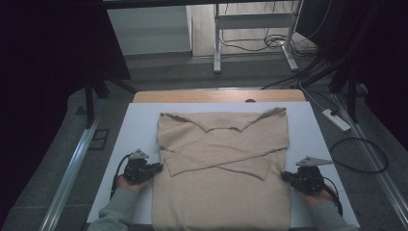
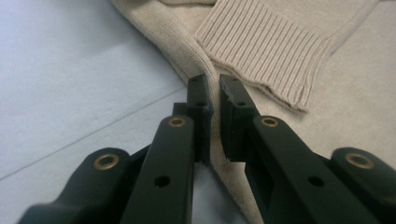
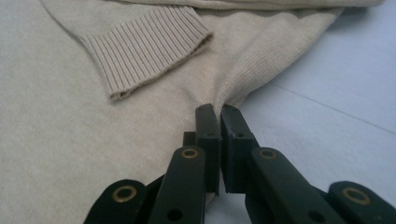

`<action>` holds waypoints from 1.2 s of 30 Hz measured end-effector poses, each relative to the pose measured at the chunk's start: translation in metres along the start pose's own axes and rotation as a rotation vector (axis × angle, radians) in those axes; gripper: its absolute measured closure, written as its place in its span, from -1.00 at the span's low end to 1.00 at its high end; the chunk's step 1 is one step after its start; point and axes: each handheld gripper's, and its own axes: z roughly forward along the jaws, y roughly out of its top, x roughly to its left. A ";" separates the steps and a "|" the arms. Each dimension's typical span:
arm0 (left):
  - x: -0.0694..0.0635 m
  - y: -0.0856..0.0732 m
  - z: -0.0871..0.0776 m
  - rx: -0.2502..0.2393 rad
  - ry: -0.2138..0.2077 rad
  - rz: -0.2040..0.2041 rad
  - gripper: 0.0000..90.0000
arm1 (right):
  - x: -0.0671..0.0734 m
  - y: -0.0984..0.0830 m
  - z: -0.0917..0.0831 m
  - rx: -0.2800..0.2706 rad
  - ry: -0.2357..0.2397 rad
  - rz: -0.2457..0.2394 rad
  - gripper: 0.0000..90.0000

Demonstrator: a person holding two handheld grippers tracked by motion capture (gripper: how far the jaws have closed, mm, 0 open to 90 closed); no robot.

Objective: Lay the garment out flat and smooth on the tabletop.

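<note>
Grey-green knitted sleeves cover both forearms. The left matte black two-jaw claw [image 1: 160,167] and the right matte black claw [image 1: 285,175] each carry a grey three-cornered plate and a black trailing cable. Brass-ringed rivets and small round holes mark the black jaw links.

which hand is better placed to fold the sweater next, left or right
Neither clearly; it looks like a two-handed fold. The left hand-held gripper is shut on the beige sweater at its left side edge, and the right hand-held gripper is shut on the right edge, level with it. If pressed, right: its pinch looks tighter.
</note>
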 end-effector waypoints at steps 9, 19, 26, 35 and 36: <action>-0.004 -0.006 -0.006 0.005 -0.009 0.012 0.87 | 0.000 -0.012 -0.013 -0.009 0.010 0.009 0.93; -0.008 -0.013 -0.013 0.000 -0.034 0.025 0.87 | 0.007 -0.020 -0.022 -0.006 0.008 -0.018 0.93; -0.012 -0.026 -0.021 0.009 -0.062 0.033 0.88 | 0.012 -0.032 -0.033 0.001 0.024 -0.023 0.94; -0.026 -0.051 -0.043 0.021 -0.109 0.050 0.88 | 0.028 -0.054 -0.054 0.029 0.038 -0.061 0.94; -0.026 -0.051 -0.043 0.021 -0.109 0.050 0.88 | 0.028 -0.054 -0.054 0.029 0.038 -0.061 0.94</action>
